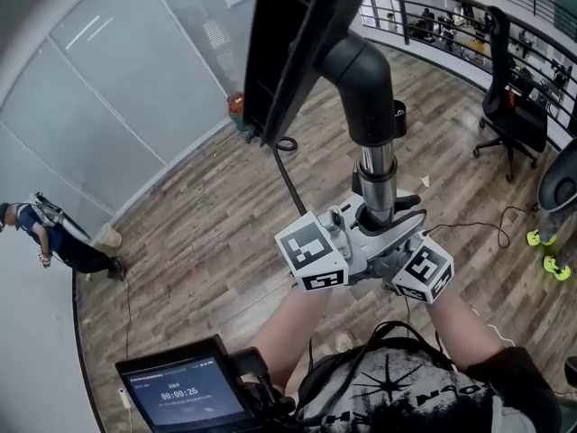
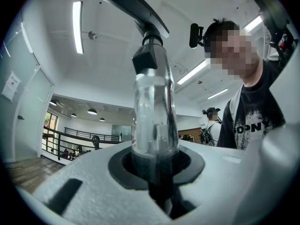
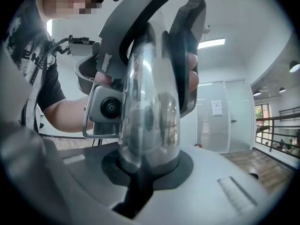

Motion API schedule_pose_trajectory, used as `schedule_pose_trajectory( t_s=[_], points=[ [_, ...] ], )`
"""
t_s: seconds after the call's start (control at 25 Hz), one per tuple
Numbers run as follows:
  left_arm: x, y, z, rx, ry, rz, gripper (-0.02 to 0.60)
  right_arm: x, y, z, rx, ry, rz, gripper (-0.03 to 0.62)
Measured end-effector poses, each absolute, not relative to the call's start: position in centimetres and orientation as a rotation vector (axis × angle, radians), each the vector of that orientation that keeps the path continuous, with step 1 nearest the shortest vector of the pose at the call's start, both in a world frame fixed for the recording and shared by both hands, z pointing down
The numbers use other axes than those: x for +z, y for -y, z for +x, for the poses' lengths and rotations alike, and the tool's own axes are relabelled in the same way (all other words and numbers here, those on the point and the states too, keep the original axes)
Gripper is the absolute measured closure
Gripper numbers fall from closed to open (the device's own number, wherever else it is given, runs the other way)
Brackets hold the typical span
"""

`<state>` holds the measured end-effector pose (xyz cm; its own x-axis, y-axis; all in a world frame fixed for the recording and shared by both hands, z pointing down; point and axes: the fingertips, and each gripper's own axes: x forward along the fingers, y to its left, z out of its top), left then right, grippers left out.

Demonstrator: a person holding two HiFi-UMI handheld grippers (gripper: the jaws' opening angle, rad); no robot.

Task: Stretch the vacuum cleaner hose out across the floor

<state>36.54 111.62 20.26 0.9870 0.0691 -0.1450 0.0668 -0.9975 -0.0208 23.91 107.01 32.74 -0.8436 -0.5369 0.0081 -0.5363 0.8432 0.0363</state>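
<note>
- My left claw (image 1: 350,234) is closed partway, its jaws clamped around the vacuum cleaner's chrome tube (image 1: 377,165).
- The tube rises to a black elbow (image 1: 365,79) and the floor head (image 1: 288,34), held above the wooden floor (image 1: 180,242).
- My right claw (image 1: 404,246) grips the same tube, just beside the left.

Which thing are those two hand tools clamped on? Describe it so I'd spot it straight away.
Over the wood-plank floor, a big black vacuum head fills the upper middle of the head view. Below its black elbow runs a short metal tube, clamped by the left tool and right tool. It is the only shiny chrome part among black plastic.
</note>
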Motion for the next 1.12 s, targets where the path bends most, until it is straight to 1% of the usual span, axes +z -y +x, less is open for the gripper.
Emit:
schedule_pose_trajectory(
  t_s=[0.68, 0.92, 1.0, 1.12],
  points=[
    [20.4, -109.1, 34.4, 0.264, 0.049, -3.133, 0.495, 33.3, -105.2, 21.9, -0.025, 2.984, 0.818, 0.543],
    [21.3, -108.1, 34.7, 0.238, 0.023, -3.135, 0.491, 33.9, -104.0, 22.2, -0.003, 2.995, 0.888, 0.545],
    [21.9, -107.6, 34.7, 0.262, -0.007, -3.155, 0.472, 34.6, -103.5, 22.6, 0.013, 2.988, 0.937, 0.545],
    [23.4, -106.8, 33.8, 0.276, -0.103, -3.149, 0.421, 35.7, -102.9, 23.7, 0.035, 2.964, 0.992, 0.545]
  ],
)
